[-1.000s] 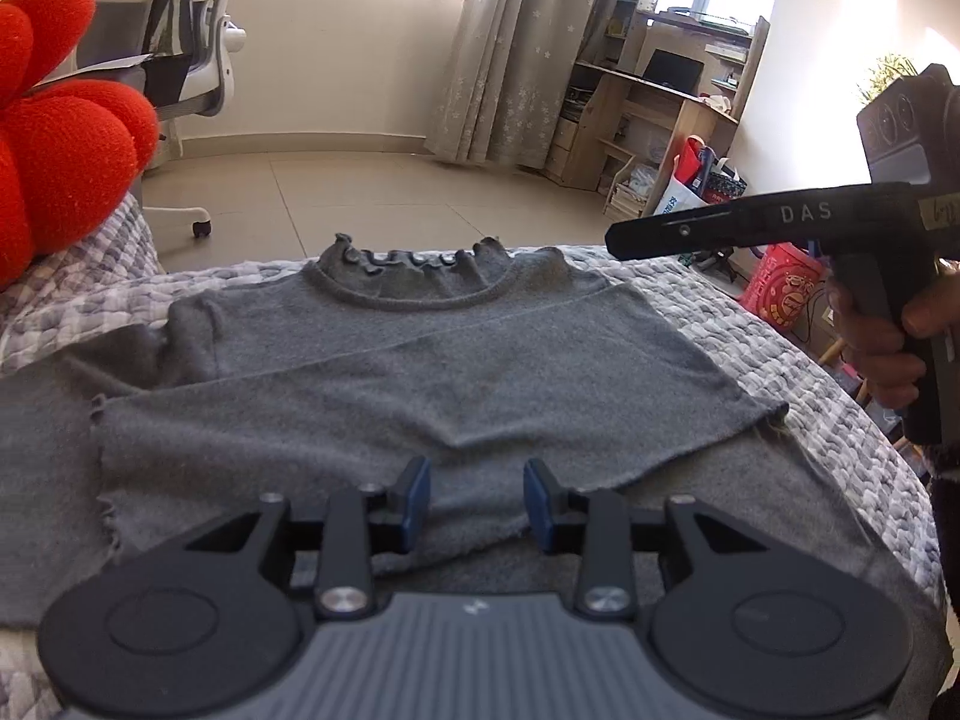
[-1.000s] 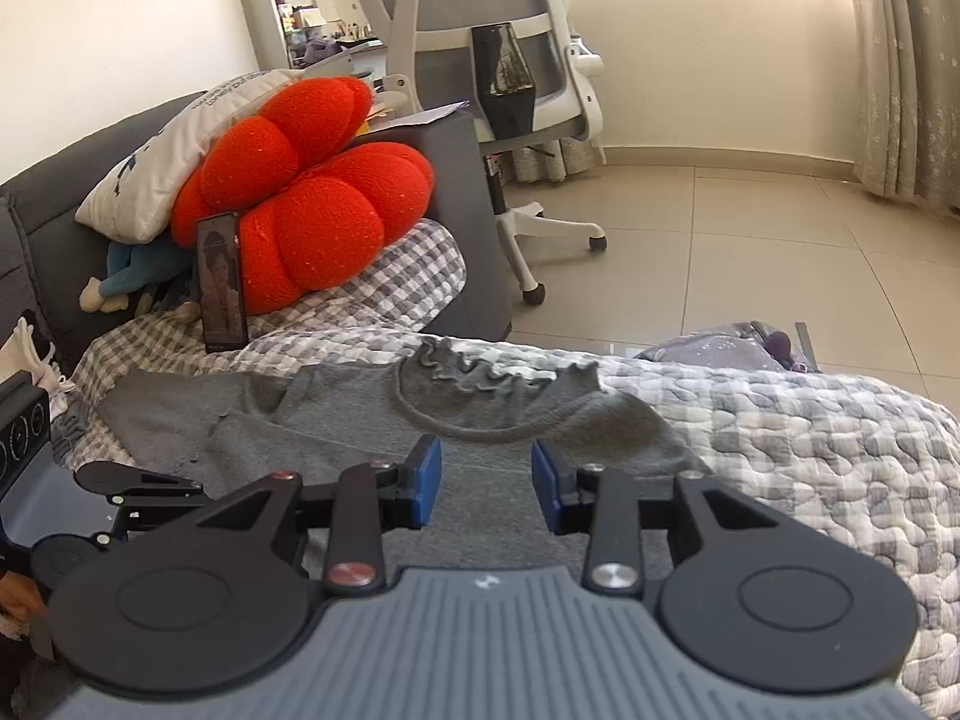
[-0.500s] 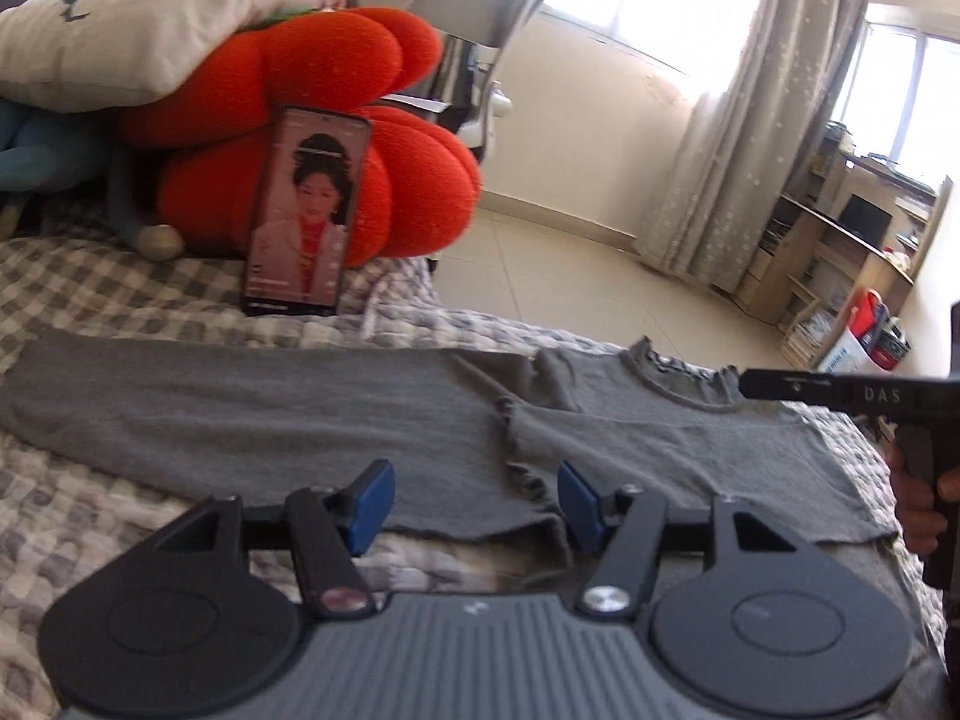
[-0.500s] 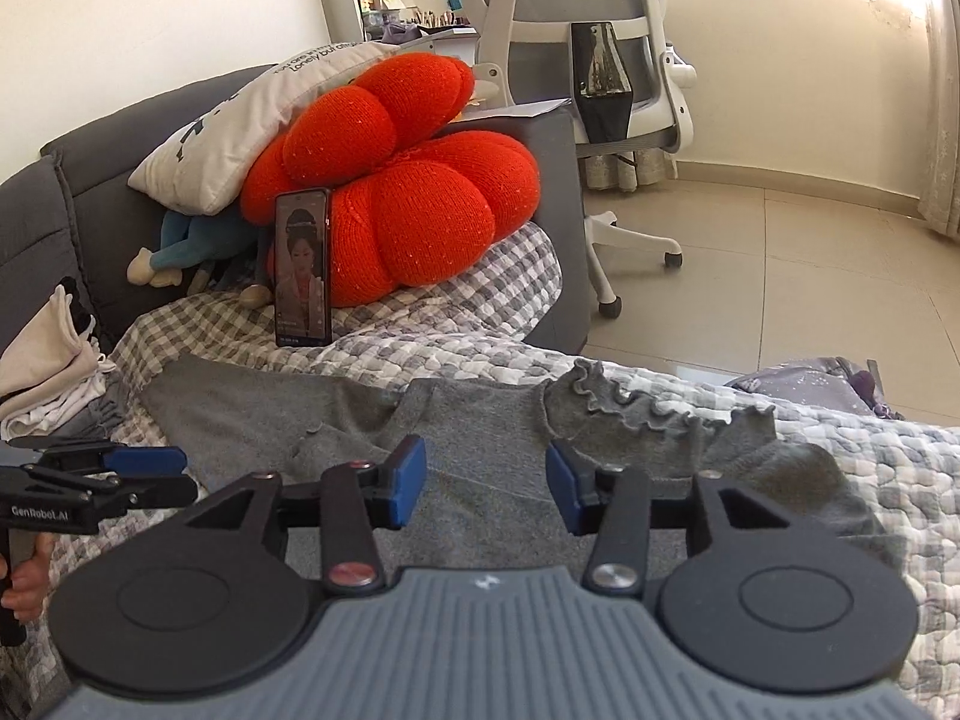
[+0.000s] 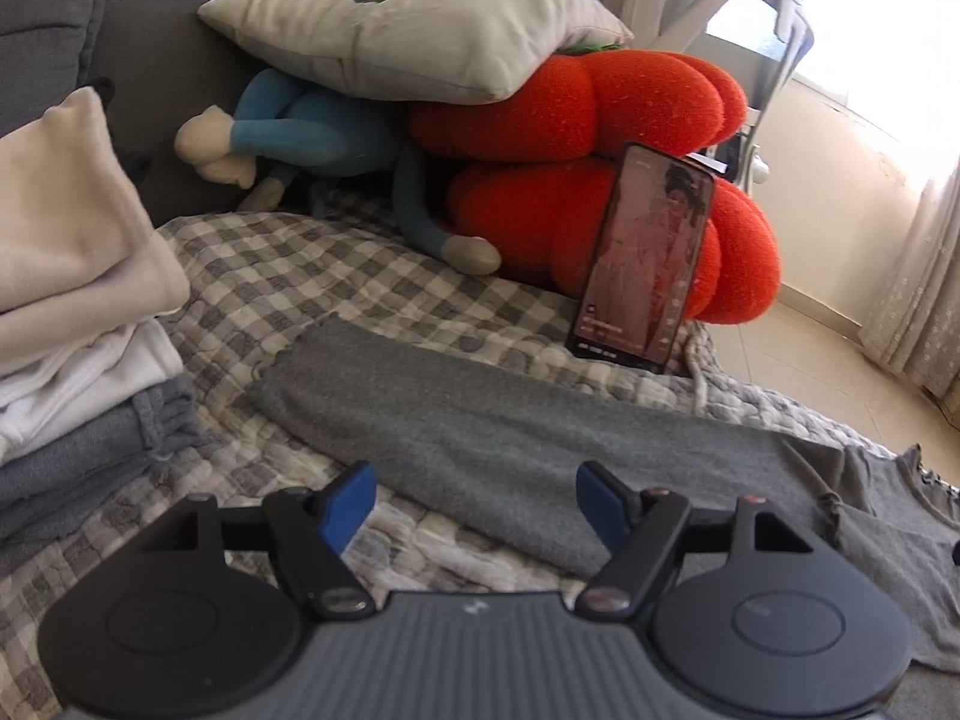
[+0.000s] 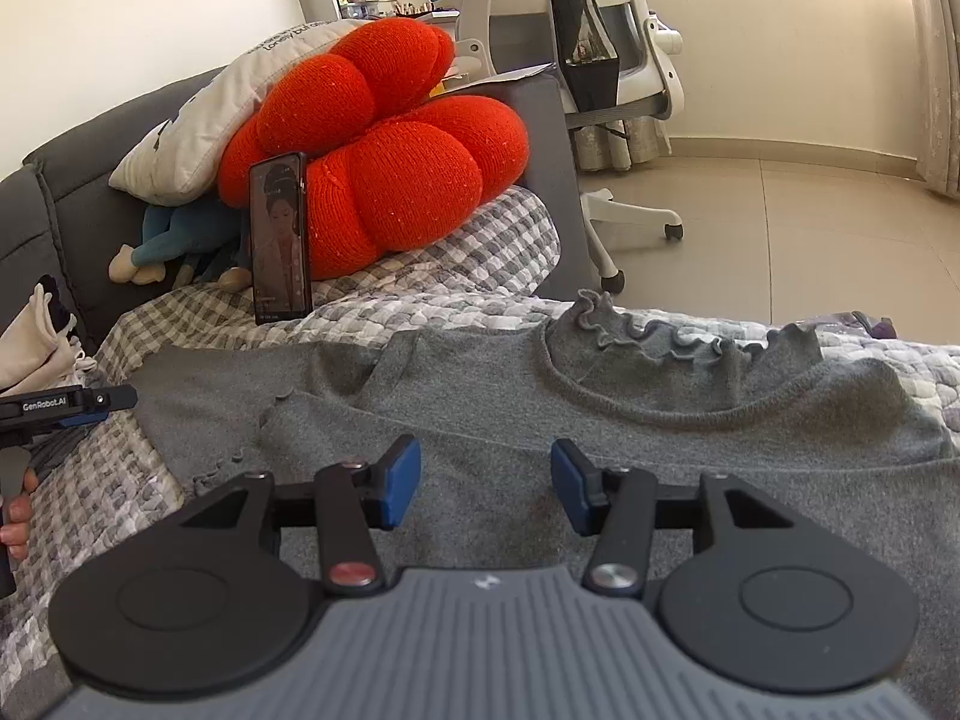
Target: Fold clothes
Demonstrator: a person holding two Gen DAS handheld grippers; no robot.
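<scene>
The grey knitted long-sleeved top with a ruffled collar (image 6: 600, 420) lies flat on the grey-and-white checked quilt (image 6: 420, 300) of the bed, its body folded so a frilled hem edge runs across the chest, and one sleeve (image 5: 480, 438) stretched out straight.

The right sleeve cannot be seen, and the lower part of the top is hidden behind the tool bodies in both views. The end of the stretched sleeve is hard to make out from the right wrist view.

The left tool (image 5: 474, 501) hovers just above the stretched sleeve, which passes ahead of and beneath its blue pads (image 5: 345, 501); its jaws have just been opening and stand wide, with nothing pressed between them. The right tool (image 6: 483, 483) hangs over the chest of the top, collar ahead of it; its jaws have also just been opening, stand apart, and grip nothing. A hand (image 6: 18, 516) holds the left tool's handle at that view's left edge.
</scene>
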